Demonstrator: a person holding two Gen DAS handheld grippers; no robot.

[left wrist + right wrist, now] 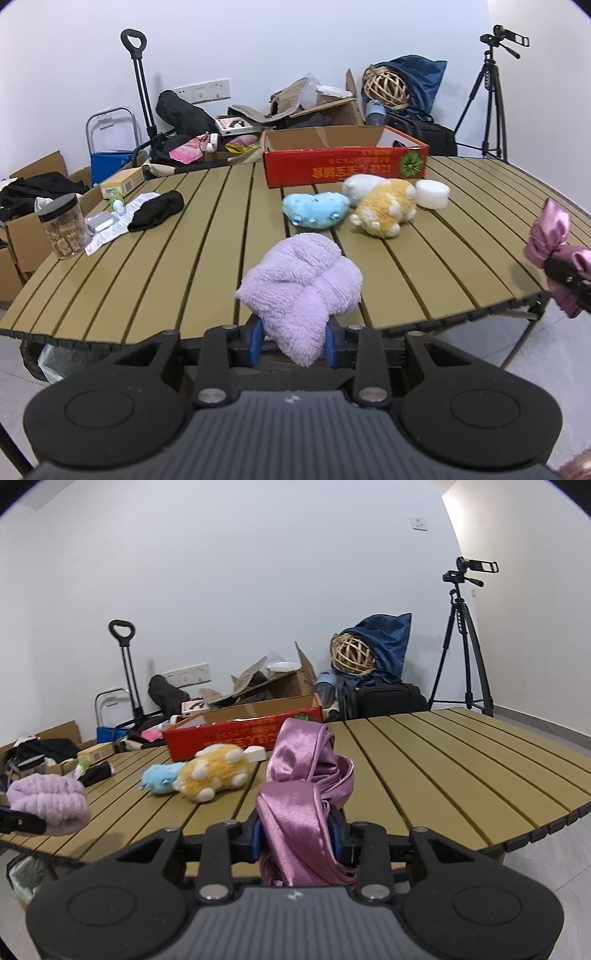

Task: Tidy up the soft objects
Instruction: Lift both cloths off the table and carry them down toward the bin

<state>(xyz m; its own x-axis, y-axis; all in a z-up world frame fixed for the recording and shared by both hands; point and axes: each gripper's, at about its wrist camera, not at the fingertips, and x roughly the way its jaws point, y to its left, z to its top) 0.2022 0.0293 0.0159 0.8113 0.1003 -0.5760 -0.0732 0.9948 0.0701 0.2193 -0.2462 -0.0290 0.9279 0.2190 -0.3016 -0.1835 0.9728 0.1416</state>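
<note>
Between blue fingers (256,338), lilac fleece (301,284) tail hidden, satin cloth (299,805) likewise

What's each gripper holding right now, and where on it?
The left gripper is shut on the lilac towel, pinching its lower end. The right gripper is shut on the pink satin cloth, clamped around its bunched middle.

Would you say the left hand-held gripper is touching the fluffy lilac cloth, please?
Touching. In the left wrist view, the left hand-held gripper has its blue-padded fingers pressed against both sides of the fluffy lilac cloth, pinching its lower end.
</note>
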